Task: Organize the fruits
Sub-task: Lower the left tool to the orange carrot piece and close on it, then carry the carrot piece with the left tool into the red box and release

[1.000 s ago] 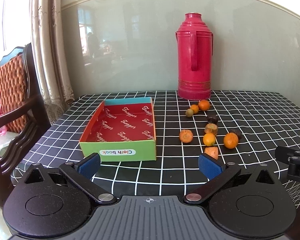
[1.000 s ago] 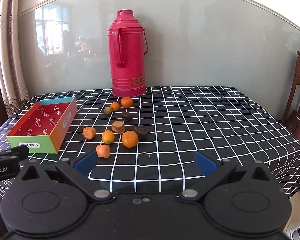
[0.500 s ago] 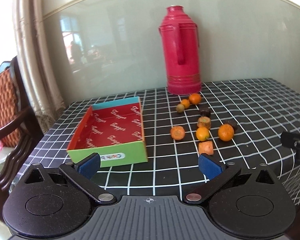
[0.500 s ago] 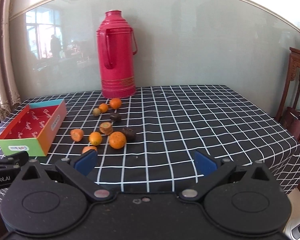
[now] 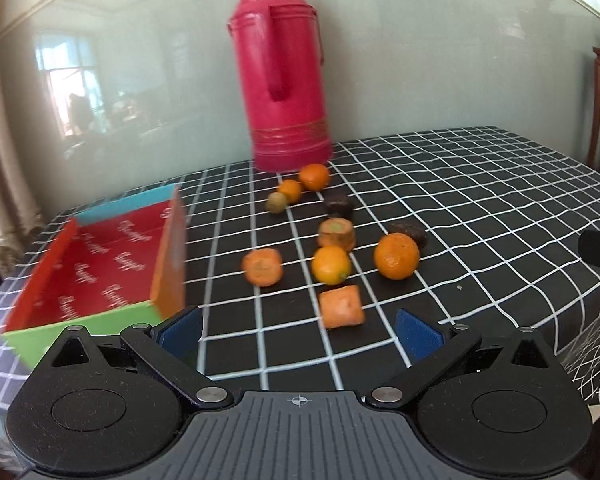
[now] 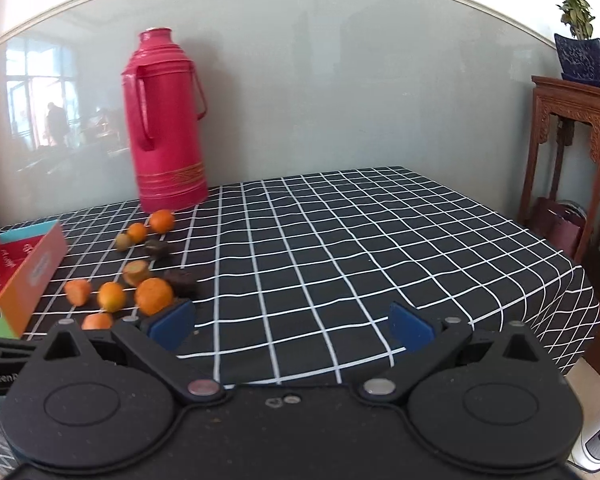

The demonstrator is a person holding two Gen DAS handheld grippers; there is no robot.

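Observation:
Several small fruits and carrot pieces lie on the checked tablecloth [image 5: 480, 208]. An orange carrot chunk [image 5: 341, 306] lies just ahead of my open, empty left gripper [image 5: 298, 330], between its blue pads. Behind it sit a small orange [image 5: 331, 265], a bigger orange [image 5: 396, 256], another carrot piece [image 5: 262, 267] and dark fruits [image 5: 339, 205]. The open red box [image 5: 100, 272] stands at the left. My right gripper [image 6: 290, 326] is open and empty, with the bigger orange [image 6: 153, 296] beside its left pad.
A tall red thermos [image 5: 286, 68] stands behind the fruits by the wall; it also shows in the right wrist view [image 6: 166, 124]. A wooden stand [image 6: 572, 160] with a potted plant [image 6: 582, 40] is beyond the table's right edge.
Both grippers have swung to the right and moved forward; the fruits now lie closer to the left gripper and the box has slid toward the left edge of both views.

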